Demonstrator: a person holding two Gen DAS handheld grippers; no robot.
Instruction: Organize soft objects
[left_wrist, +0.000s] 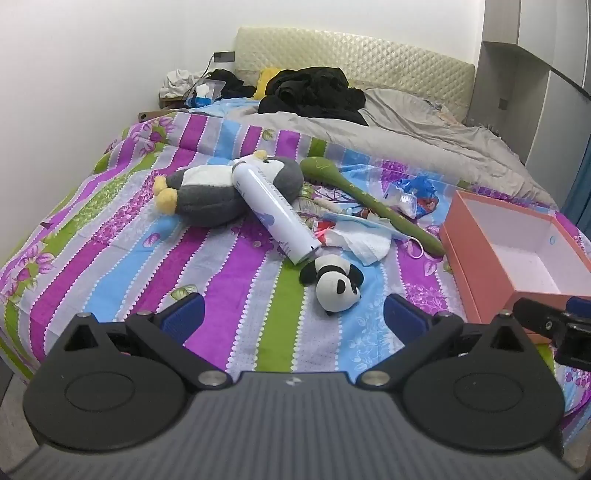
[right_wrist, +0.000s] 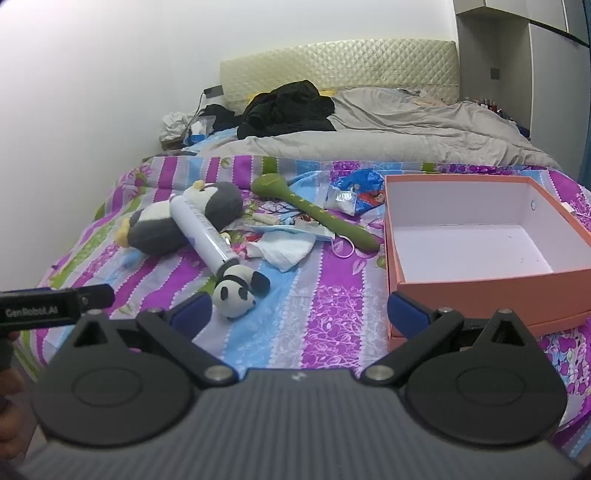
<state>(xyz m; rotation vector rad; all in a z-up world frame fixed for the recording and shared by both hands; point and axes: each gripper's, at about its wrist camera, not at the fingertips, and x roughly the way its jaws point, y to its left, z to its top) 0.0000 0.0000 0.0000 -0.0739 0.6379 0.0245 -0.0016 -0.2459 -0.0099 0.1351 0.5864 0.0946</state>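
A small panda plush (left_wrist: 334, 282) (right_wrist: 238, 291) lies on the striped bedspread, just ahead of both grippers. Farther back lies a grey and white penguin plush (left_wrist: 221, 188) (right_wrist: 173, 221) with a white spray can (left_wrist: 275, 210) (right_wrist: 205, 234) across it. An empty orange box (left_wrist: 517, 254) (right_wrist: 487, 254) stands to the right. My left gripper (left_wrist: 293, 317) is open with nothing between its fingers, short of the panda. My right gripper (right_wrist: 301, 314) is open too, empty, between the panda and the box.
A green long-handled massage hammer (left_wrist: 354, 195) (right_wrist: 317, 212), a face mask, white tissue (left_wrist: 364, 242) (right_wrist: 284, 249) and blue wrappers litter the bed's middle. A grey duvet (left_wrist: 406, 129) and black clothes (left_wrist: 314, 92) lie near the headboard. A white wall runs along the left.
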